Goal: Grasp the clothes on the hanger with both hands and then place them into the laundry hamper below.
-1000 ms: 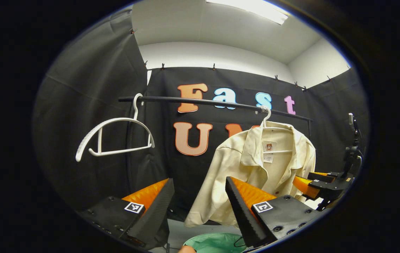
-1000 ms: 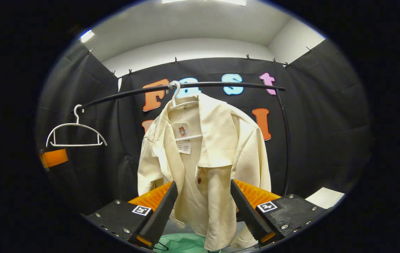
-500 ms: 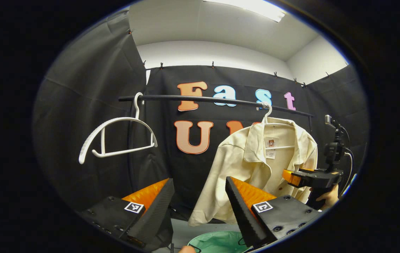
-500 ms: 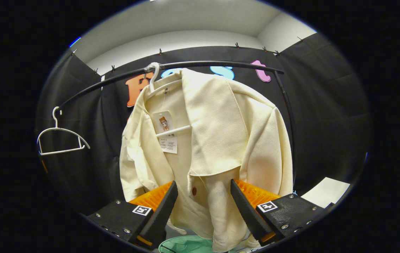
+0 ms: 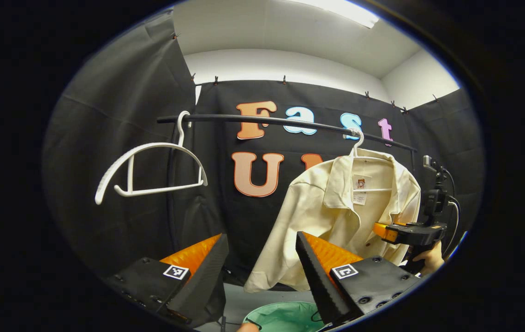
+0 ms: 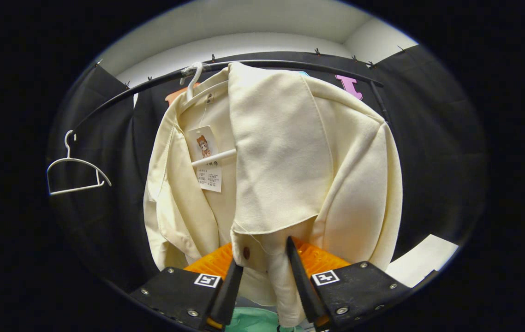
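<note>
Hiding the shirt (image 6: 281,152) hem, right gripper (image 6: 265,281) fingers (image 6: 230,288).

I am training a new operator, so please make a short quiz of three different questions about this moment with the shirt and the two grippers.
1. True or false: the cream shirt hangs on a white hanger from the black rail.
2. Which gripper has the shirt's front edge between its fingers? A) left gripper B) right gripper
3. Fill in: below the shirt sits the green ______.

Key
1. True.
2. B. Its fingers have narrowed around the cloth; whether both press on it cannot be told. The left gripper is open, holding nothing.
3. Laundry hamper.
</note>
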The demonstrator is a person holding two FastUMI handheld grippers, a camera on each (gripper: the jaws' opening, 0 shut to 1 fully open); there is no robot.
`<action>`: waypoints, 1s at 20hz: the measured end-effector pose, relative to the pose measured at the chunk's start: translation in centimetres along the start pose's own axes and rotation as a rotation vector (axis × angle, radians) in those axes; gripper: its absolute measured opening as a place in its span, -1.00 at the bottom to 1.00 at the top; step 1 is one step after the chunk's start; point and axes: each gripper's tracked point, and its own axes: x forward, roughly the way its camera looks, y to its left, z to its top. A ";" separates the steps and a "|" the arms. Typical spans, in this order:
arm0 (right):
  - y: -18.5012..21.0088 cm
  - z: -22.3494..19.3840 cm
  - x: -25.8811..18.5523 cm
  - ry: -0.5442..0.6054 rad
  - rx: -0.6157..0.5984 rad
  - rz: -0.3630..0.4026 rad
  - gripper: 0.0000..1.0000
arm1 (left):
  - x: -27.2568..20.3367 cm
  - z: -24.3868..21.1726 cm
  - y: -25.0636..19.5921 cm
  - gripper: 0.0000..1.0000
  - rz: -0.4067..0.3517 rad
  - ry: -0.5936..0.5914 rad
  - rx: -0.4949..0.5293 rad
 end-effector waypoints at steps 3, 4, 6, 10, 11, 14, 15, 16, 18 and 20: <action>-0.9 0.4 -0.8 -0.008 0.014 -0.001 -0.53 | 0.6 -0.4 -1.0 0.93 -0.013 0.004 0.005; -1.0 0.4 -1.3 -0.011 0.016 0.005 -0.63 | 0.9 -0.6 -1.6 0.93 -0.025 0.006 0.002; -1.3 0.6 -2.4 -0.027 -0.007 0.016 -0.78 | 1.3 -1.1 -3.2 0.94 -0.059 0.013 -0.009; -1.8 1.2 -4.8 -0.063 -0.065 0.036 -0.89 | 2.6 -1.8 -6.4 0.93 -0.106 0.015 -0.002; -1.7 1.4 -5.4 -0.061 -0.067 0.045 -0.90 | 2.9 -2.0 -7.4 0.87 -0.121 0.015 -0.005; -2.5 1.9 -7.2 -0.075 -0.070 0.055 -0.92 | 4.0 -3.3 -9.8 0.93 -0.145 0.042 -0.012; -2.9 2.2 -7.6 -0.081 -0.066 0.056 -0.92 | 4.5 -3.5 -11.0 0.93 -0.160 0.050 -0.012; -3.3 2.2 -8.0 -0.082 -0.061 0.058 -0.92 | 5.0 -3.6 -12.0 0.93 -0.170 0.053 -0.009; -3.8 2.6 -8.6 -0.086 -0.050 0.062 -0.92 | 5.9 -3.6 -14.2 0.94 -0.206 0.040 -0.011; -4.3 2.7 -9.2 -0.086 -0.045 0.069 -0.92 | 7.1 -3.7 -16.1 0.93 -0.235 0.032 0.001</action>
